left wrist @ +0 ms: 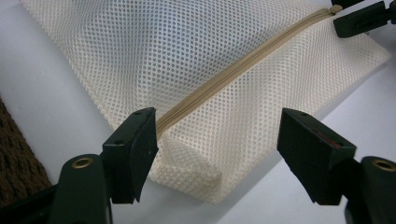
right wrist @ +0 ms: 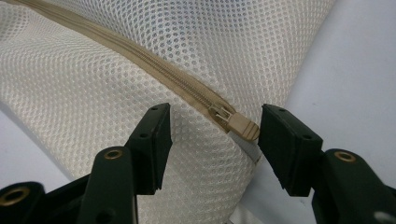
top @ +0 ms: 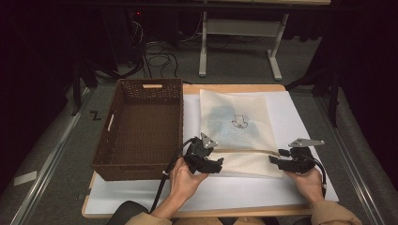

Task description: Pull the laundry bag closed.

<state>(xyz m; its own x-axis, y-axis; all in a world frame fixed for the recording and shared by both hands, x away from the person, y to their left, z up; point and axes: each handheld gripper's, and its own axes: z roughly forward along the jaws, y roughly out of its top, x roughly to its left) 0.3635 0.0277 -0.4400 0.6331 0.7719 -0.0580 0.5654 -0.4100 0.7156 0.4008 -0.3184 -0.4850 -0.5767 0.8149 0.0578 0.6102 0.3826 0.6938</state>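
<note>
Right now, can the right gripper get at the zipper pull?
Probably yes. The right gripper is open, and the zipper pull sits between its jaws at the end of the mesh bag. Nothing lies between them; closing should catch it.

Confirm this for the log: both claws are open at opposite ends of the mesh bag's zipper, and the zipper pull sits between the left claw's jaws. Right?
Not quite. The zipper pull sits between the jaws of the right claw, as the right gripper view shows. The left claw brackets the plain end of the zipper. Both are open at opposite ends of the mesh bag.
</note>
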